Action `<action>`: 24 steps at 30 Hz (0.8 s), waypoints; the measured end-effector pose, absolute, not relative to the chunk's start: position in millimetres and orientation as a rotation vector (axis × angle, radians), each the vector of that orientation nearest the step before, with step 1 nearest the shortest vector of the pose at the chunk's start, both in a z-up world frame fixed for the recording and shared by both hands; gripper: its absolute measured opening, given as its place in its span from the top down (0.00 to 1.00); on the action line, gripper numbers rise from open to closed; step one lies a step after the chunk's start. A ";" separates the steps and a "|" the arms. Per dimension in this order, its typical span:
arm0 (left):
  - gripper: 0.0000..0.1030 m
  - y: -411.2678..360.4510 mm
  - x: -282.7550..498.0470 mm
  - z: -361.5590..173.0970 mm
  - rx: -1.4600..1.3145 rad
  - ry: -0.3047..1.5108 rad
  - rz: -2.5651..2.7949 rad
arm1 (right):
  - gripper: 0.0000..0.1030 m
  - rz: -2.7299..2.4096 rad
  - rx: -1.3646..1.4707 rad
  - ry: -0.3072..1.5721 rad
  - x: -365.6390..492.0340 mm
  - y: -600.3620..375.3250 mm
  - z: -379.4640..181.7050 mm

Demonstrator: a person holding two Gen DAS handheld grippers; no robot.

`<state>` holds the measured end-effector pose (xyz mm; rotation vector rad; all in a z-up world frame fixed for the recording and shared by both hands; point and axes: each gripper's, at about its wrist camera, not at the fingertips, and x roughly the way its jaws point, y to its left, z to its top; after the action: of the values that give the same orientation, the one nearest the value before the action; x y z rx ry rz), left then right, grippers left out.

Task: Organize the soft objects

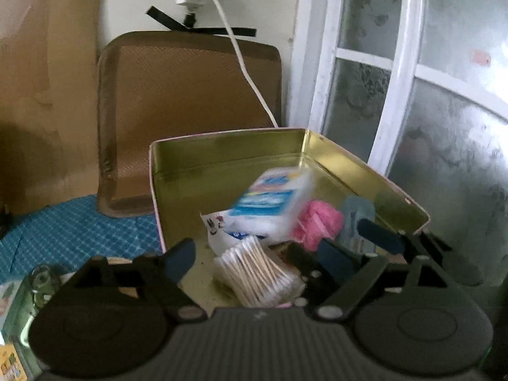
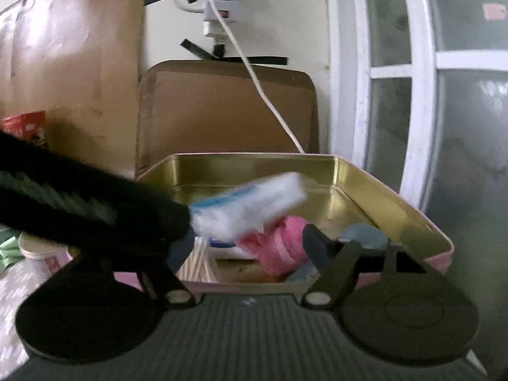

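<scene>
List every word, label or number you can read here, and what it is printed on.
None can be read.
Blue-and-white pack in the tin: print smeared by motion blur.
White packet under it: small dark marks, illegible.
Red packet at left: pale markings, too blurred.

In the open tin (image 1: 222, 158), the cotton pad pack (image 1: 273, 203) sits mid-frame, above the cotton swab bundle (image 1: 257, 273) at the near edge. A yarn ball (image 1: 317, 222) lies right of the pack. Behind the tin, a cushion (image 1: 187, 101) leans against the wall.
</scene>
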<state>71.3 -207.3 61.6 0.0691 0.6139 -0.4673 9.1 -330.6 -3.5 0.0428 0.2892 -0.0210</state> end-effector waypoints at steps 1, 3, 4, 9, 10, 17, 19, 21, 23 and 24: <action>0.15 -204.8 69.0 62.5 0.077 0.600 -0.461 | 0.24 -0.020 0.054 0.280 3.4 -331.7 -4.0; 0.15 -200.2 64.0 63.8 0.084 0.583 -0.447 | 0.24 -0.018 0.073 0.270 -6.0 -331.6 -4.6; 0.15 -198.1 61.2 65.4 0.077 0.581 -0.449 | 0.24 -0.018 0.083 0.255 -13.1 -331.0 -4.6; 0.15 -179.0 28.9 70.4 0.053 0.538 -0.479 | 0.24 -0.005 0.124 0.219 -46.5 -319.3 -4.1; 0.15 -172.1 18.7 70.2 0.052 0.524 -0.488 | 0.24 0.001 0.129 0.214 -53.5 -316.2 -3.9; 0.15 -105.3 -37.7 54.7 0.077 0.497 -0.428 | 0.24 0.109 0.132 0.284 -82.3 -277.5 -11.7; 0.14 -83.8 -47.0 46.6 0.095 0.500 -0.369 | 0.24 0.174 0.158 0.338 -81.0 -263.5 -15.7; 0.13 -60.5 -53.1 36.0 0.113 0.525 -0.288 | 0.24 0.231 0.177 0.380 -78.9 -249.6 -20.5; 0.13 -39.7 -55.4 26.3 0.106 0.565 -0.230 | 0.24 0.277 0.182 0.426 -74.0 -232.8 -24.8; 0.13 -28.1 -55.4 20.8 0.098 0.590 -0.193 | 0.24 0.288 0.185 0.448 -71.6 -225.1 -26.9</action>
<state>-55.4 -28.1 20.8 0.0981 0.5902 -0.1933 -71.6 -225.1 -26.9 0.1847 0.4475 0.2885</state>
